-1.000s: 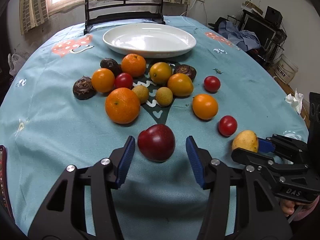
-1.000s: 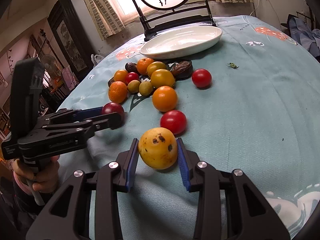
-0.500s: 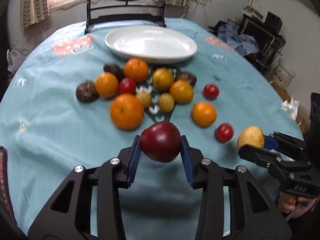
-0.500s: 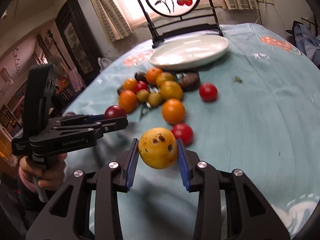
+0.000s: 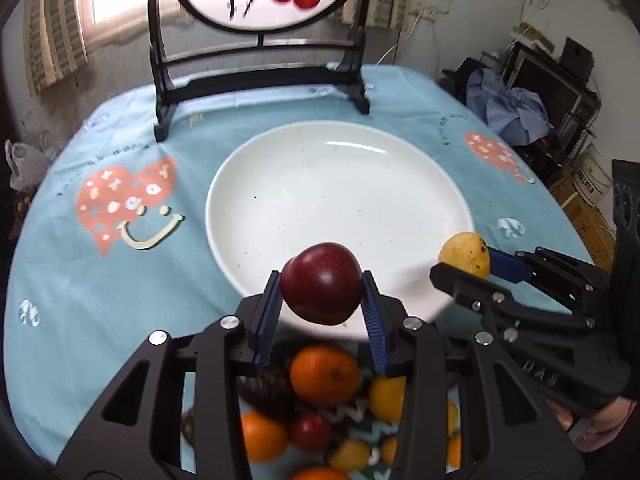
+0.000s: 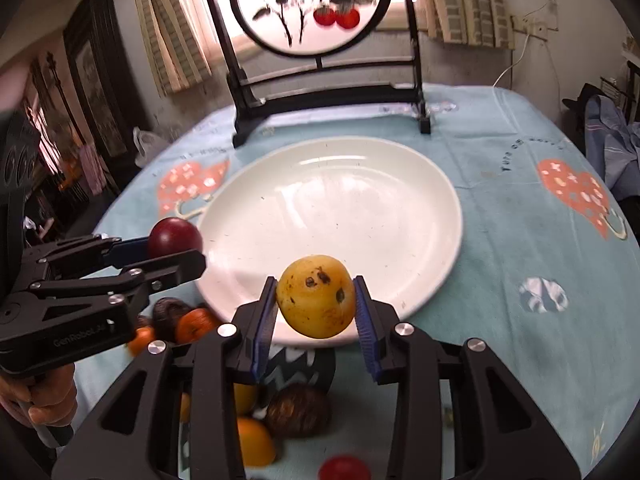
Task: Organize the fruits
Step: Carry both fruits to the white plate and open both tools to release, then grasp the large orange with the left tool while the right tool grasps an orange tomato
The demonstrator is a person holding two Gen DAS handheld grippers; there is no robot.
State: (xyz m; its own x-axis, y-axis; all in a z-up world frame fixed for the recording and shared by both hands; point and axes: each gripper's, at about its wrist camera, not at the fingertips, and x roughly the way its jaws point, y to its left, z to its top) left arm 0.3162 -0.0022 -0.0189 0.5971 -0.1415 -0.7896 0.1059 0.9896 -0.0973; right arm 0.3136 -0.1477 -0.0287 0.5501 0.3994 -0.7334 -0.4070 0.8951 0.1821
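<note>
My left gripper [image 5: 321,297] is shut on a dark red plum [image 5: 321,283] and holds it in the air over the near rim of the large white plate [image 5: 340,184]. To its right, my right gripper [image 6: 316,308] is shut on a spotted yellow fruit [image 6: 316,300], also above the plate's [image 6: 340,216] near edge. Each gripper shows in the other's view: the right gripper [image 5: 472,268] with the yellow fruit [image 5: 465,252], the left gripper [image 6: 176,252] with the plum [image 6: 174,237]. The plate holds nothing.
Several oranges [image 5: 324,374], small red fruits [image 5: 310,432] and dark brown fruits [image 6: 298,410] lie on the blue tablecloth [image 5: 100,280] under the grippers. A black stand with a round painted panel [image 5: 260,40] rises behind the plate. A hand [image 6: 44,396] grips the left tool.
The left gripper closed on the plum and lifted it. Both grippers carried their fruit away from the cloth and forward over the fruit pile to the plate's near edge.
</note>
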